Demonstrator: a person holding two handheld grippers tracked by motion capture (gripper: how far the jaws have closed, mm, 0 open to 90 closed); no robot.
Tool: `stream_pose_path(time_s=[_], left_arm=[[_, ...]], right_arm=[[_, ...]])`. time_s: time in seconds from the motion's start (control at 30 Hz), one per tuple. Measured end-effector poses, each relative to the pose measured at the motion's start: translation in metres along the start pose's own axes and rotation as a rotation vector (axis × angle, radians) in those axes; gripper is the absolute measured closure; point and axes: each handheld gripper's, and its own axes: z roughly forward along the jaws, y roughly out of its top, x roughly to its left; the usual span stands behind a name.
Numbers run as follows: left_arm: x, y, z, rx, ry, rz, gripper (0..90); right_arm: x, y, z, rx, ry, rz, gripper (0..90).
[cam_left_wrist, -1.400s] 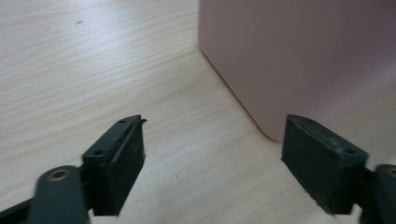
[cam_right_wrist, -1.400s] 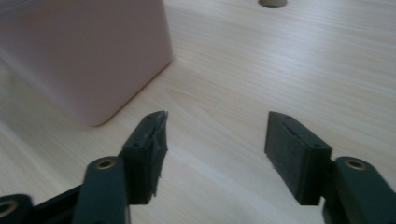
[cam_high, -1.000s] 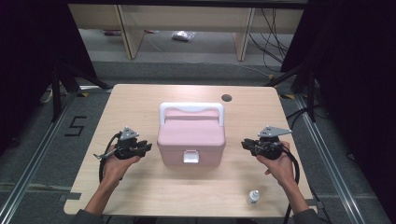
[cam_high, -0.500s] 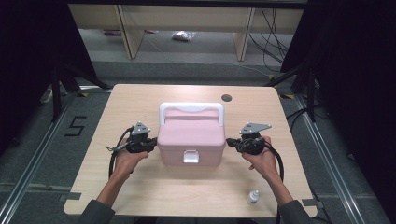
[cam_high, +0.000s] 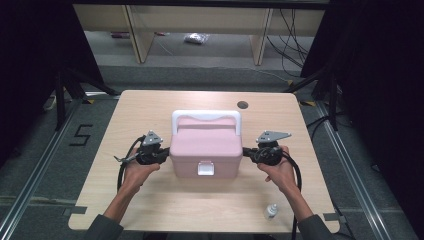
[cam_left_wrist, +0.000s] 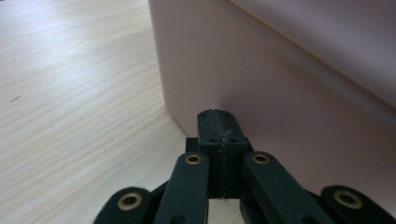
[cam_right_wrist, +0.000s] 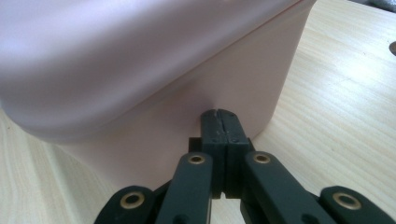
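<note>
Two grippers are in my hands, and both have their black jaws clenched flat together with nothing between them. My left gripper (cam_left_wrist: 217, 116) has its blunt, squared tip set against the left side wall of the pink box (cam_high: 206, 145), low down near the corner where the wall curves round; my right gripper (cam_right_wrist: 219, 114) meets the opposite side wall the same way, just under the overhanging lip of the lid. The jaws are matte, faintly ridged plastic, hinged on dark links with brass-coloured rivets. The box is smooth, slightly glossy plastic with rounded corners, a domed lid, a white arched handle (cam_high: 206, 116) lying back across its top and a small white latch (cam_high: 205, 168) in the middle of its front face. It sits at the centre of the table (cam_high: 150, 107), a pale wood-grain top with rounded corners and a dark round hole (cam_high: 242, 105) near its far edge. A small clear bottle (cam_high: 270, 211) with a white cap stands near the front edge, well apart from the box, beside my right forearm.
</note>
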Motion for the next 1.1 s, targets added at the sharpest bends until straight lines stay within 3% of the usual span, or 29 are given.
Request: stream_pose_path(time_s=[0.1, 0.13, 0.23, 0.27, 0.47, 0.5, 0.6, 0.67, 0.93, 0.97, 1.1], left_arm=[[-0.009, 0.002, 0.002, 0.001, -0.005, 0.024, 89.9], [-0.014, 0.004, 0.003, 0.011, -0.018, 0.045, 89.9], [-0.022, 0.005, 0.005, 0.009, -0.015, 0.056, 89.9], [-0.024, 0.005, 0.005, 0.013, -0.022, 0.059, 89.9], [-0.04, 0.004, 0.004, 0.014, -0.042, 0.082, 89.9], [-0.045, 0.004, 0.003, 0.02, -0.052, 0.097, 89.9], [-0.054, 0.004, 0.003, 0.023, -0.07, 0.108, 89.9], [-0.057, 0.004, 0.003, 0.024, -0.072, 0.113, 89.9], [-0.058, 0.004, 0.003, 0.022, -0.081, 0.104, 89.9], [-0.058, 0.004, 0.003, 0.022, -0.081, 0.104, 89.9], [-0.057, 0.004, 0.003, 0.022, -0.083, 0.105, 89.8]], right_arm=[[-0.002, -0.002, -0.005, 0.009, -0.015, -0.006, 90.0], [0.001, -0.004, -0.009, 0.01, -0.04, -0.012, 90.0], [0.002, -0.006, -0.02, 0.002, -0.06, -0.042, 90.0], [0.004, -0.009, -0.023, 0.008, -0.058, -0.004, 90.0], [0.002, -0.021, -0.038, 0.001, -0.042, 0.032, 90.0], [0.001, -0.023, -0.04, -0.008, -0.055, 0.012, 90.0], [0.002, -0.028, -0.048, -0.01, -0.072, 0.017, 90.0], [0.003, -0.032, -0.052, -0.006, -0.062, 0.036, 90.0], [0.002, -0.036, -0.056, -0.027, -0.077, 0.001, 90.0], [0.004, -0.037, -0.056, -0.02, -0.064, 0.036, 90.0], [0.004, -0.037, -0.057, -0.021, -0.062, 0.032, 90.0]])
